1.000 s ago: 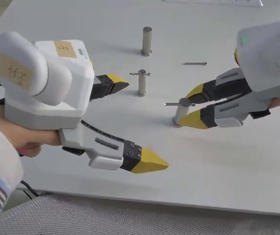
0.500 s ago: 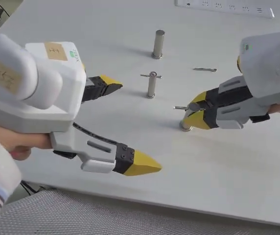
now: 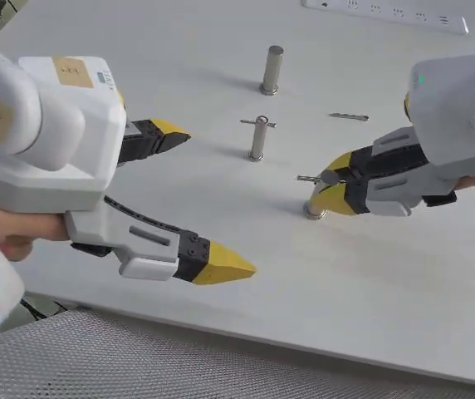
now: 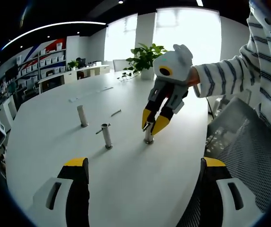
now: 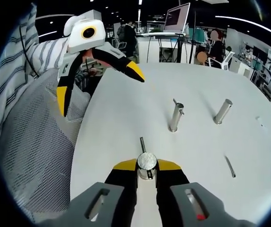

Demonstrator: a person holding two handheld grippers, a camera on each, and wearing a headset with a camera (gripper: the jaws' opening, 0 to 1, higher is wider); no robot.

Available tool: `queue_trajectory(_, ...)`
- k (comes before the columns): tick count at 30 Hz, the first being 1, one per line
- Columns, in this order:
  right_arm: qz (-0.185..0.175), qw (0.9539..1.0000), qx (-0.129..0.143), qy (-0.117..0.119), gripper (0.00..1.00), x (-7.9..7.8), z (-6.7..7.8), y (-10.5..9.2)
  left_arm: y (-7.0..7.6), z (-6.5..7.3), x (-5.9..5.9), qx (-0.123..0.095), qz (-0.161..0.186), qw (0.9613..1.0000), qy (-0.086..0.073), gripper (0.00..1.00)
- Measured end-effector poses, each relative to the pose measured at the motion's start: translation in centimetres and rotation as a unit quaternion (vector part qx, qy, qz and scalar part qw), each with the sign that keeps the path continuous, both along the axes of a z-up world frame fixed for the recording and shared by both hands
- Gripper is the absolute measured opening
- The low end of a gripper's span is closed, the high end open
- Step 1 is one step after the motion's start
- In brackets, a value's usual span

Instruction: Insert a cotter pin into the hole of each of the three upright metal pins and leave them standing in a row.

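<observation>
Gripping the near metal pin [image 5: 147, 161] close to its top, the right tool [image 3: 329, 187] has its jaws narrowed onto the shaft, one yellow tip each side. That pin's cotter pin [image 3: 306, 178] is already through the hole & sticks out ahead of the tips. The left tool [image 3: 209, 199] hangs wide open w/ nothing between its jaws, well apart from all three pins.

Ahead of the right tool's tips stands the middle pin [image 3: 257, 141], also w/ a cotter pin [image 3: 258, 123] through it. Beyond that, the far pin [image 3: 271, 70] is bare. A loose cotter pin [image 3: 349, 116] lies flat on the worktop [image 3: 179, 50], beside the right tool on the side away from the person.

The step looks like setting the near pin down upright, in line w/ the other two. To do it well:
- Get the base flat on the worktop before letting go. In the head view the pin seems to lean a bit, but that may be perspective; can't tell.
- Open both jaws slowly & evenly so neither tip nudges the shaft.
- Back out straight along the tool's own axis, away from the protruding cotter pin, so nothing snags & tips it.
- Check the row, i.e. near, middle & far pins on one line.

The loose cotter pin is thin & lies flat, so it prob. needs a tips-only pinch.
</observation>
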State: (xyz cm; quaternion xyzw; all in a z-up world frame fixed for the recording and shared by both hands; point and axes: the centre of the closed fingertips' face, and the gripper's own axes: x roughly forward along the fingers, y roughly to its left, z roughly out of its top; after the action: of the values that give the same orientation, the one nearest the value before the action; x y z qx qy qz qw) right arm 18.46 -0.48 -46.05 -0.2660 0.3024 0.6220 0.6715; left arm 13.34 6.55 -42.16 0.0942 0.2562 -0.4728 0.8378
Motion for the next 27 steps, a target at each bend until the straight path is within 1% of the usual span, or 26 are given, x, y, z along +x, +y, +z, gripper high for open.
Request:
queue_trajectory(2, -0.009, 1.0, 0.001, 0.003, 0.08, 0.5, 0.0, -0.1, 0.0, 0.1, 0.0, -0.001, 0.003, 1.0, 0.0, 0.97)
queue_trajectory(3, -0.022, 0.9997, 0.005, 0.009, 0.08, 0.9, 0.2, 0.0, 0.0, 0.1, 0.0, -0.002, 0.009, 1.0, 0.002, 0.97)
queue_trajectory(4, -0.026, 0.9996, 0.009, 0.01, 0.08, 1.1, 0.3, 0.0, 0.0, 0.1, 0.0, -0.002, 0.014, 0.9999, 0.005, 0.97)
queue_trajectory(7, -0.041, 0.999, 0.019, 0.006, 0.08, 2.0, 0.8, 0.1, -0.2, 0.3, -0.1, -0.01, 0.023, 0.9997, 0.004, 0.98)
queue_trajectory(8, -0.043, 0.9989, 0.02, 0.002, 0.08, 2.3, 0.9, 0.1, -0.3, 0.5, -0.1, -0.008, 0.026, 0.9996, 0.001, 0.98)
queue_trajectory(9, -0.047, 0.9987, 0.019, -0.004, 0.08, 2.8, 1.0, 0.1, -0.5, 0.7, -0.1, -0.003, 0.032, 0.9994, -0.009, 0.98)
queue_trajectory(10, -0.052, 0.9985, 0.019, -0.008, 0.08, 2.9, 1.0, 0.1, -0.6, 0.8, 0.0, -0.002, 0.036, 0.9993, -0.008, 0.98)
queue_trajectory(11, -0.054, 0.9983, 0.018, -0.011, 0.08, 3.1, 1.0, 0.1, 0.0, 0.5, 0.3, 0.0, 0.043, 0.9991, -0.006, 0.98)
queue_trajectory(13, -0.06, 0.9979, 0.018, -0.016, 0.08, 3.8, 1.1, 0.0, 0.5, 0.3, 0.5, 0.002, 0.046, 0.9989, -0.006, 0.98)
queue_trajectory(16, -0.062, 0.9978, 0.016, -0.021, 0.08, 4.0, 1.1, -0.1, 0.6, 0.3, 0.3, 0.005, 0.046, 0.9989, -0.003, 0.96)
queue_trajectory(19, -0.065, 0.9975, 0.017, -0.022, 0.08, 4.7, 1.0, -0.1, 0.8, 0.1, 0.2, 0.01, 0.047, 0.9989, -0.002, 0.96)
queue_trajectory(20, -0.066, 0.9974, 0.018, -0.021, 0.08, 4.8, 1.0, 0.0, 0.8, 0.1, 0.2, 0.012, 0.048, 0.9988, -0.004, 0.95)
queue_trajectory(21, -0.067, 0.9974, 0.017, -0.021, 0.08, 5.0, 0.9, 0.0, 1.4, 0.0, 0.7, 0.017, 0.055, 0.9983, -0.011, 0.94)
queue_trajectory(22, -0.067, 0.9974, 0.017, -0.021, 0.08, 4.9, 0.8, 0.0, 1.7, -0.2, 0.8, 0.019, 0.058, 0.9981, -0.01, 0.93)
queue_trajectory(23, -0.066, 0.9974, 0.014, -0.022, 0.08, 4.9, 0.7, 0.0, 1.9, -0.3, 0.8, 0.017, 0.058, 0.9982, -0.005, 0.92)
queue_trajectory(27, -0.064, 0.9977, 0.007, -0.023, 0.08, 5.2, 0.4, -0.1, 2.5, -0.6, 0.9, 0.011, 0.062, 0.998, -0.001, 0.93)
